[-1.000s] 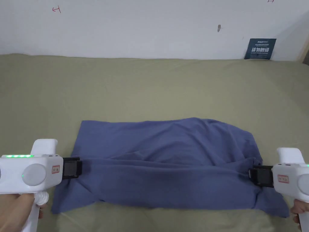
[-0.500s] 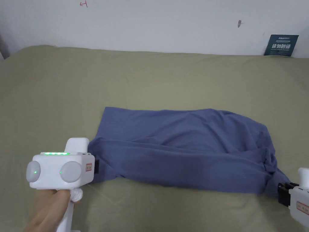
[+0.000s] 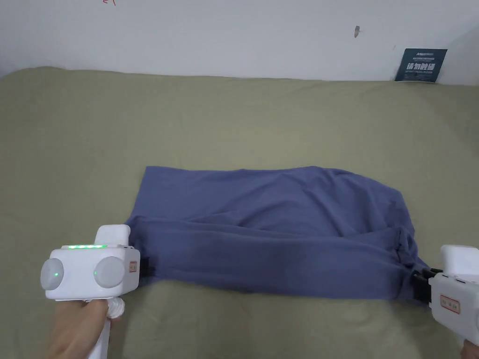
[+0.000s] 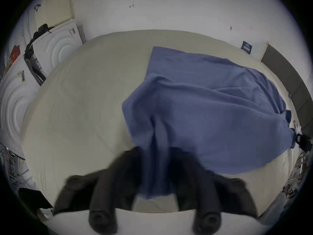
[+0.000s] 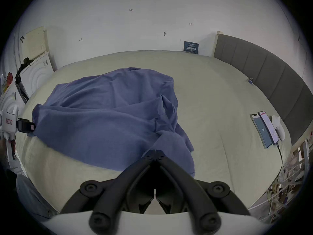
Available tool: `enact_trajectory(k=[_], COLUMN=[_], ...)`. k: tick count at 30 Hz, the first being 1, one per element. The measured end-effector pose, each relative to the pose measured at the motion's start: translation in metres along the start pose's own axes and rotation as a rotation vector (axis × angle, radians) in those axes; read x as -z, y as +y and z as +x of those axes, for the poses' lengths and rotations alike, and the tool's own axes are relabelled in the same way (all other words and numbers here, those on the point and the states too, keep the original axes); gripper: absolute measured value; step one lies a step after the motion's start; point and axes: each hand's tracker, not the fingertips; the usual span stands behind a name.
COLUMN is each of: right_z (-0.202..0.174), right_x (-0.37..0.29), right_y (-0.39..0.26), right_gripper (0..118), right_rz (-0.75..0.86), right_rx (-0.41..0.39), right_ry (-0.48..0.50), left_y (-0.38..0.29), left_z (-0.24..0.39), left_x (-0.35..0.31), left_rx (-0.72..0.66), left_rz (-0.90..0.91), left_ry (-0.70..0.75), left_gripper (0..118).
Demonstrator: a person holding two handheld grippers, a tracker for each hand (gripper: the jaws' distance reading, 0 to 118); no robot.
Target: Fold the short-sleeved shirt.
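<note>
In the left gripper view, a bunched fold of the shirt [image 4: 211, 106] was seen running down between the two jaws of the left gripper [image 4: 157, 179], which were blurred but appeared clenched on the cloth at the shirt's left end. In the right gripper view, the jaws of the right gripper [image 5: 155, 152] were seen brought together to a point at the near right corner of the shirt [image 5: 110, 116]; whether cloth was pinched between their tips could not be told, since the tips lay right at the fabric's edge. In the head view, the left gripper [image 3: 146, 267] was seen at the shirt's lower left edge and the right gripper [image 3: 418, 285] at its lower right corner, each white body being held from below by a hand [image 3: 77, 327]. The blue shirt [image 3: 276, 224] was spread lengthwise across the bed [image 3: 234, 121], with its near long edge drawn into a taut band between the two grippers and its far part lying loosely creased on the olive sheet. A white wall [image 3: 234, 32] stood behind the bed, and a dark sign [image 3: 420, 65] leaned against it at the far right. Two phones [image 5: 265, 130] were seen lying side by side on the bed, well apart from the shirt, near a grey headboard [image 5: 271, 76].
</note>
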Motion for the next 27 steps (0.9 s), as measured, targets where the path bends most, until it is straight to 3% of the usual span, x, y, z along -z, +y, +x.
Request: enact_trajectory(k=[2,4,5,8,9,10,11,12,13,27], right_z=[0.000,0.003,0.001,0.006,0.008,0.010,0.011,0.010,0.007,0.008], right_x=[0.007,0.007,0.008,0.033,0.039,0.042,0.043,0.044,0.040,-0.032], right_y=[0.005,0.005,0.008,0.009,0.008,0.008,0.006,0.004,0.004,-0.011], right_gripper=[115,111,109,108,101,86,57,16,9,7], right_rz=[-0.013,-0.004,-0.047,-0.086,-0.112,-0.142,-0.143,-0.141,-0.130,-0.042], right_rx=[0.005,0.069,0.036,0.037,0.025,0.010,0.019,0.018,0.012,-0.027], right_ry=[-0.002,0.014,0.040,-0.007,-0.003,0.007,0.025,0.034,0.042,-0.009], left_y=[0.001,0.001,0.002,0.003,0.003,0.002,0.002,0.002,0.004,-0.017], left_z=[0.000,0.000,-0.001,-0.005,-0.004,-0.004,-0.004,-0.004,-0.005,-0.009], left_x=[0.007,0.007,0.010,0.009,0.008,0.007,0.007,0.005,0.002,-0.053], left_rx=[0.007,0.028,0.027,0.014,0.016,0.018,0.020,0.020,0.020,0.082], left_rz=[-0.008,-0.011,-0.010,-0.013,-0.013,-0.011,-0.011,-0.013,-0.013,0.046], left_ry=[-0.026,-0.023,-0.025,-0.043,-0.046,-0.049,-0.052,-0.055,-0.062,-0.066], left_gripper=[8,8,8,8,8,8,8,8,8,8])
